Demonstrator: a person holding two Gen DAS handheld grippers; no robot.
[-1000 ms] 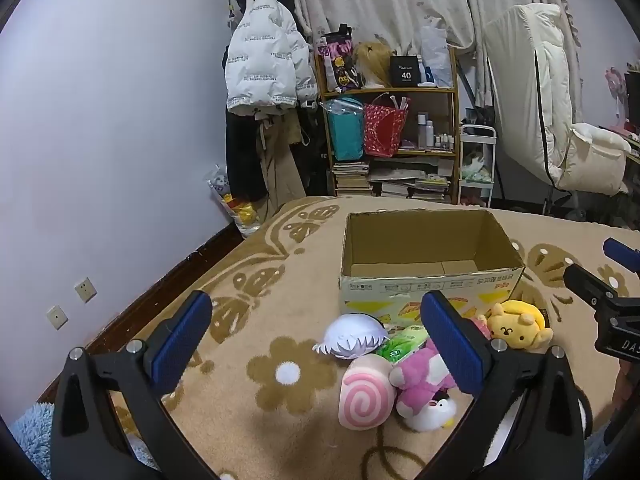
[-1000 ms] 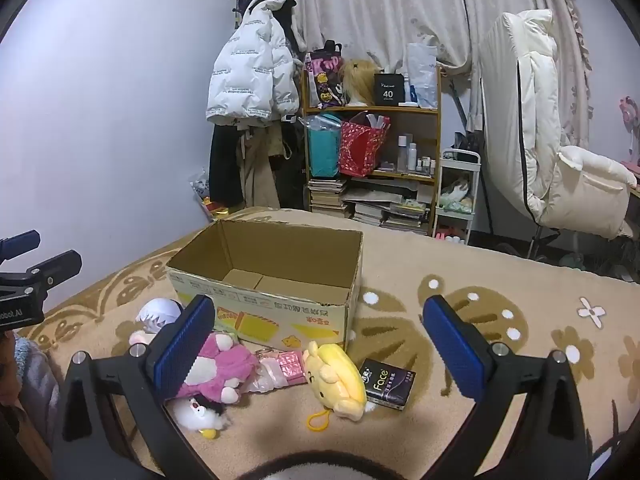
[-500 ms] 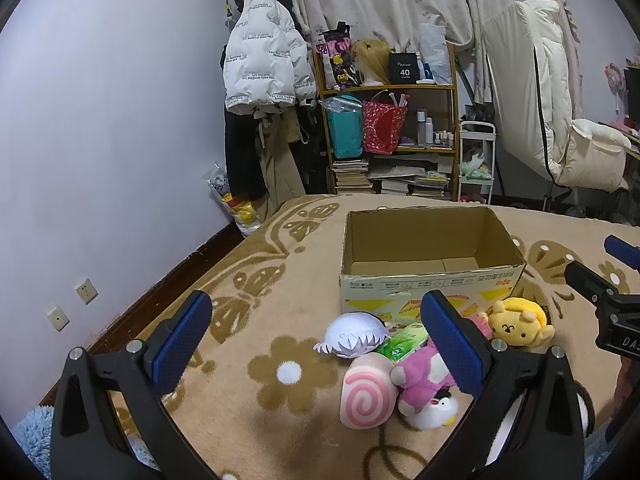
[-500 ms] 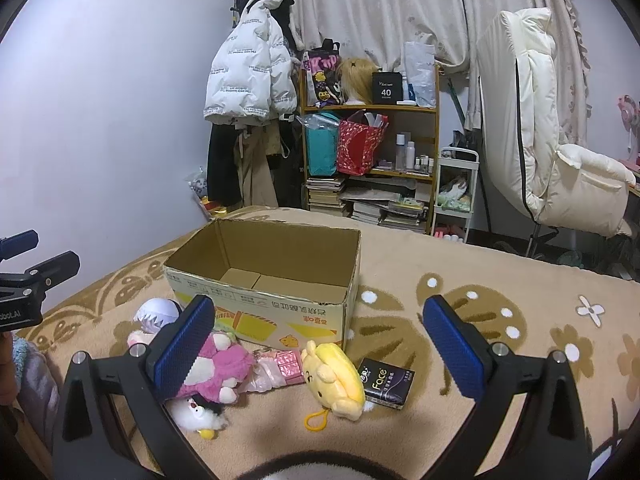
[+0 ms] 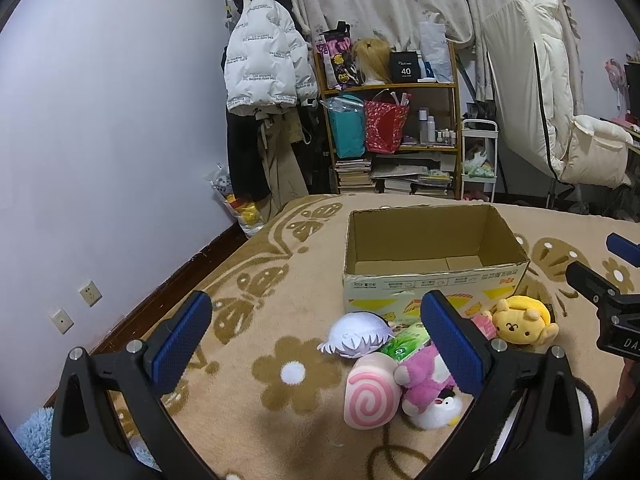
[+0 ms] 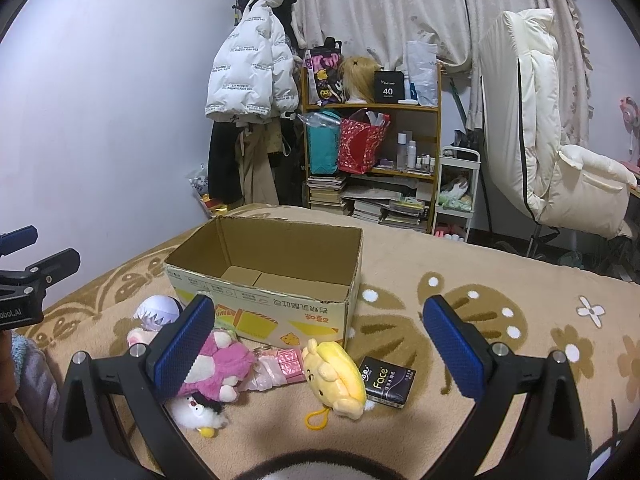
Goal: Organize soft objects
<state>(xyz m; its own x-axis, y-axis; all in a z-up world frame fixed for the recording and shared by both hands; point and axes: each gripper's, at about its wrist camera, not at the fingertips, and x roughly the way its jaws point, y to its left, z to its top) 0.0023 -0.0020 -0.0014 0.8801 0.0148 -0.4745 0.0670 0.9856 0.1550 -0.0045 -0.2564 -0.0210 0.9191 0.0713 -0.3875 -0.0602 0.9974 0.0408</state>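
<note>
Plush toys (image 6: 224, 364) are heaped on blanket (image 6: 500, 344) just near of empty cardboard box (image 6: 276, 276), w/ yellow plush (image 6: 336, 376) at right. Left gripper (image 5: 320, 340) & right gripper (image 6: 320, 344) are held spread wide, nothing pinched.

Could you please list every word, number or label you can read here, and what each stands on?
"Face": black tissue pack on the blanket.
"40": black box on the shelf top.
"obot.AI", cut off: left claw's body.
"DA", cut off: right claw's body.
Cardboard box print, upside down, and white jacket lettering: too small to read.
</note>
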